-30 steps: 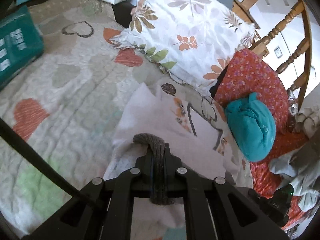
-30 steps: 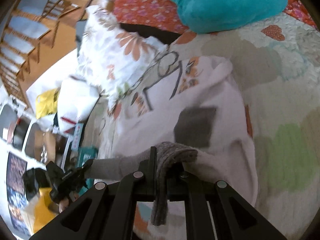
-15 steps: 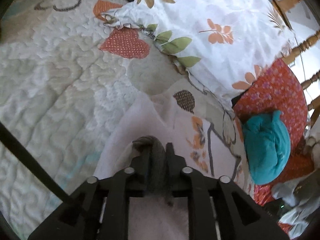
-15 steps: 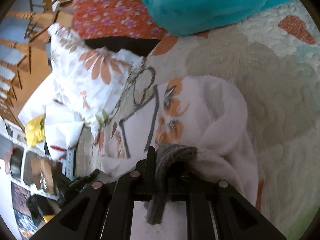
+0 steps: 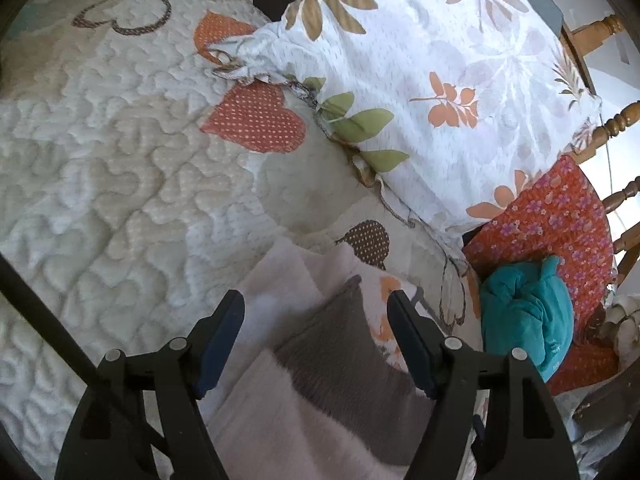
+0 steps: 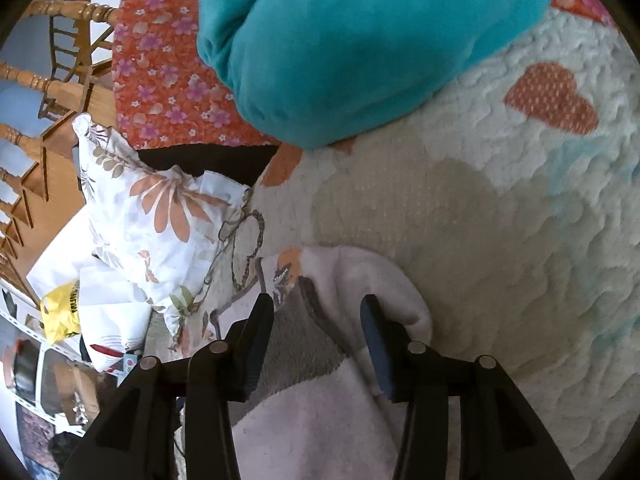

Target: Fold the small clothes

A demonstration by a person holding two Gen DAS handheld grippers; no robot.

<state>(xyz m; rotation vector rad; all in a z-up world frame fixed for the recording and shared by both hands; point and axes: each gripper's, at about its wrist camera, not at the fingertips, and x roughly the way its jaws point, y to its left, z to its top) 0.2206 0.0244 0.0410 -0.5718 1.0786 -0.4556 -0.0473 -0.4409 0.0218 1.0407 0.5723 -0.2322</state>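
A small pale pink fleece garment (image 5: 280,424) with a grey band (image 5: 344,360) lies on the quilted bedspread (image 5: 100,184), folded over on itself. My left gripper (image 5: 316,312) hovers over the grey band with its jaws opening; the cloth lies between the fingers, untouched by the pads. In the right wrist view the same garment (image 6: 320,428) shows its grey band (image 6: 296,344) under my right gripper (image 6: 316,312), whose jaws are also opening, with the pads off the cloth. An orange print shows at the garment's far edge (image 6: 288,260).
A floral pillow (image 5: 440,80) lies just beyond the garment. A teal bundle of cloth (image 6: 360,40) rests on a red flowered cushion (image 6: 160,60) close ahead of the right gripper. Wooden chair rails (image 5: 612,124) stand behind. Bags and shelves (image 6: 64,312) lie off the bed's side.
Both grippers carried the grey edge forward and down onto the garment, then let it go. Their jaws went from shut on the cloth to spread apart.
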